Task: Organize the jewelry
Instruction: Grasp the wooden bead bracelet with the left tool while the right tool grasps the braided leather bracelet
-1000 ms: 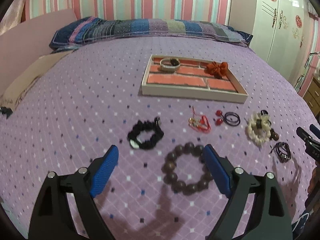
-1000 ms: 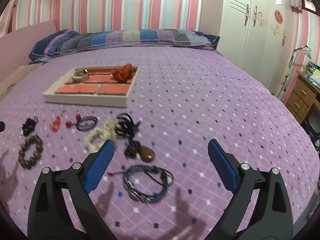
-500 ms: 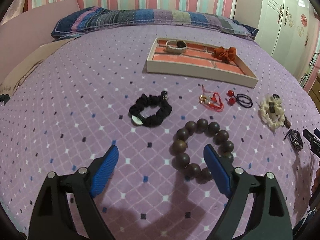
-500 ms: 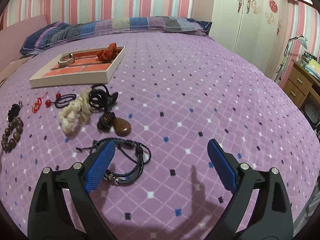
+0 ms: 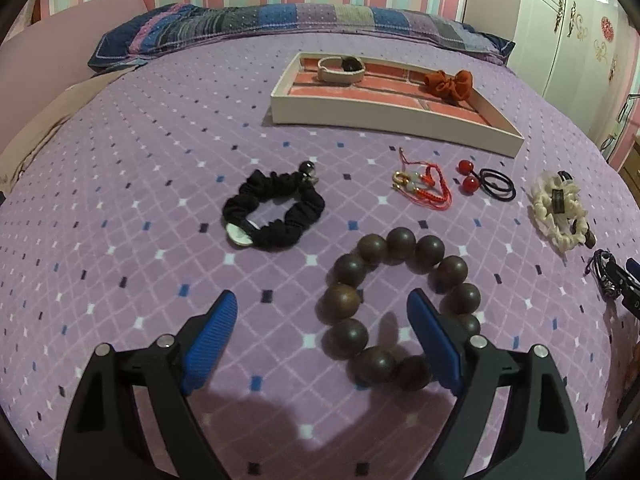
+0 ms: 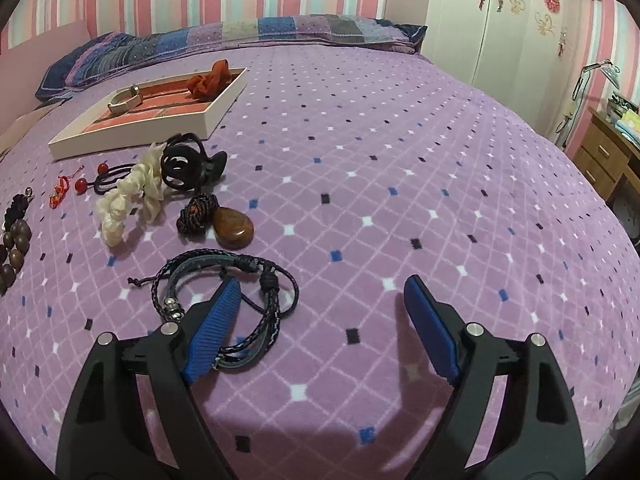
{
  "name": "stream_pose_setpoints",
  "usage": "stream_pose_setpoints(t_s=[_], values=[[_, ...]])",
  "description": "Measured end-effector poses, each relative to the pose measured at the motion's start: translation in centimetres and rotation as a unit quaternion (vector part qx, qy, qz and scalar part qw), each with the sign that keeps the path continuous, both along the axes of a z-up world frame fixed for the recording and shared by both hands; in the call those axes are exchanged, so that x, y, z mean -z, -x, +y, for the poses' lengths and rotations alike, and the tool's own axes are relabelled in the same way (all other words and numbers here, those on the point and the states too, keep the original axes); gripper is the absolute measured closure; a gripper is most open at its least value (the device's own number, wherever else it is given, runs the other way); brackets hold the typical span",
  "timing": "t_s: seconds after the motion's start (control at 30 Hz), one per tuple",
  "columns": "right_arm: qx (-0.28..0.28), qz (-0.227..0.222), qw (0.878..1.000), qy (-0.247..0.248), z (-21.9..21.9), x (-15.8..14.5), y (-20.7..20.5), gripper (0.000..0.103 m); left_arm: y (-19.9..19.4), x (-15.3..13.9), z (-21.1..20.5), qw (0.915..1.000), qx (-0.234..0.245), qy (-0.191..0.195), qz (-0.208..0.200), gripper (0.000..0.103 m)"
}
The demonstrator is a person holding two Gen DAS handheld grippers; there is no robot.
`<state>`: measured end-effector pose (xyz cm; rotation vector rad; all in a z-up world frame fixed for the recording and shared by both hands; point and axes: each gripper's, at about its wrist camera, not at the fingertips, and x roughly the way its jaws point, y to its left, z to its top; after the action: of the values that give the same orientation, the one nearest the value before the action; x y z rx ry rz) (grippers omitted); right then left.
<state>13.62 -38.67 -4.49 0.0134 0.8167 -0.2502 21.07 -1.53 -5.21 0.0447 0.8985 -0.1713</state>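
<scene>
Both grippers have dropped closer, jaws spread: left gripper (image 5: 320,310) straddling the wooden bead bracelet (image 5: 400,308), right gripper (image 6: 322,294) over the braided cord bracelet (image 6: 228,300), pickups imminent.

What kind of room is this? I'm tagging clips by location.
Most likely a bedroom: the jewelry lies on a purple diamond-patterned bedspread, a striped patchwork pillow sits at its far end, and a white decorated wardrobe stands against the striped wall.

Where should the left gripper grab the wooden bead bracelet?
Probably from above, pinching across the near-right arc of the bead bracelet: it lies flat as an open ring, and the open left gripper already has one finger inside the ring.
</scene>
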Motion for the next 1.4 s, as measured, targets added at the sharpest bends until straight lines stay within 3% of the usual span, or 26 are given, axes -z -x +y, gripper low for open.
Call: stream_pose_setpoints(t_s=[0.5,0.87,0.93,1.3,1.4], values=[[0.003,-0.006,1.0,-0.023,0.9,0.4,0.4,0.049,-0.7,1.0,-0.6,1.0,-0.001,-0.003,-0.007,0.019],[-0.009,-0.019,0.999,-0.048,1.4,0.2,0.3,0.089,-1.3,0.9,-1.3,0.9998,0.014,-0.001,-0.013,0.051],[-0.009,-0.021,0.998,-0.051,1.2,0.2,0.4,0.089,-1.2,0.9,-1.3,0.9998,0.016,0.003,-0.013,0.057],[-0.014,-0.052,0.997,-0.054,1.4,-0.8,1.2,0.091,-0.8,0.9,-1.4,0.9996,0.025,0.001,-0.014,0.065],[-0.018,-0.058,0.997,-0.052,1.5,-1.0,1.2,0.091,-0.8,0.9,-1.3,0.9995,0.027,0.002,-0.014,0.071]])
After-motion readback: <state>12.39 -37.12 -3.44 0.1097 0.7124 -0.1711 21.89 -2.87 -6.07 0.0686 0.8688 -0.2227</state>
